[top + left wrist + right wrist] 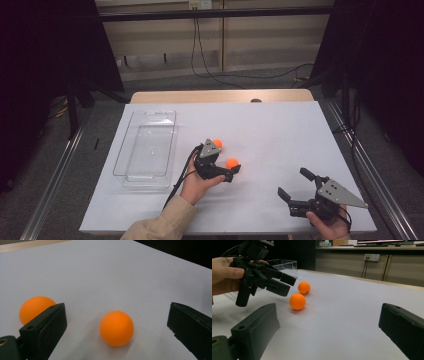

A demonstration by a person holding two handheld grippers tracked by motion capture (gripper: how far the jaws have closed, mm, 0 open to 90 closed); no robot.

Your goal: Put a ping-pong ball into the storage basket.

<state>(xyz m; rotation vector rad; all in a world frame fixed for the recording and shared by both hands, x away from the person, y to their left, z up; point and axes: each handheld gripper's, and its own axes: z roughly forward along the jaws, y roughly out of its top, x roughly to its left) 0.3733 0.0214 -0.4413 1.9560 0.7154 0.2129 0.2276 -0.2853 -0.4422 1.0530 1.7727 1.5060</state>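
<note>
Two orange balls rest on the white table sheet (280, 130). The nearer ball (232, 163) (116, 328) (297, 301) lies just ahead of my left gripper (234, 171) (118, 317) (288, 286), in line with the gap between its jaws and touching neither. That gripper is open. The farther ball (218, 143) (35, 308) (304, 287) sits partly behind the left gripper's jaw in its own view. My right gripper (292, 182) (327, 322) is open and holds nothing, near the front right of the table, pointing toward the balls.
A clear plastic tray (145, 150) (284, 265) stands on the left part of the sheet, left of the left hand (197, 185). The wooden table edge (220, 96) runs along the back. Cables hang behind the table.
</note>
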